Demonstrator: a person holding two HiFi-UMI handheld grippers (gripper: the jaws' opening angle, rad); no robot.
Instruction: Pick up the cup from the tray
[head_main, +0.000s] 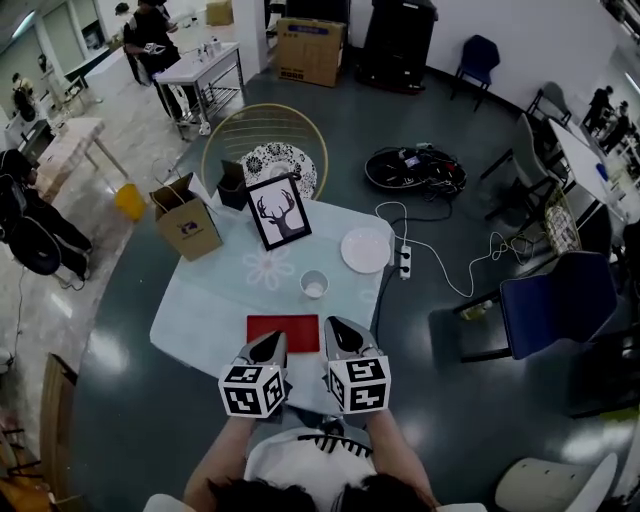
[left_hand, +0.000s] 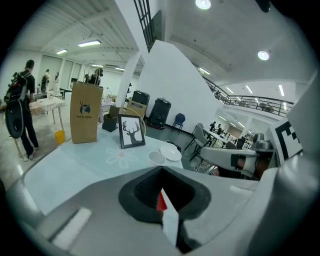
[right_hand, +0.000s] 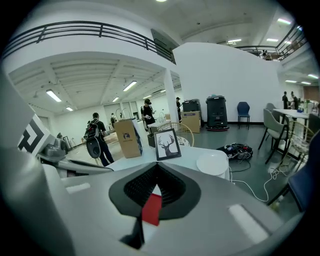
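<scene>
Left gripper (head_main: 270, 345) and right gripper (head_main: 338, 332) side by side, both jaws closed together and empty, flanking red tray (head_main: 283, 331), white cup (head_main: 314, 284) on table (head_main: 200, 310), near tray's one o'clock.

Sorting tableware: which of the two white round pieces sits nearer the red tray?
The cup, small and deep, just beyond the red tray; the flat plate lies farther off to the right.

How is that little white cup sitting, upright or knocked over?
Upright. In the head view the cup shows its round open mouth facing straight up, and it stands on its base on the table.
</scene>
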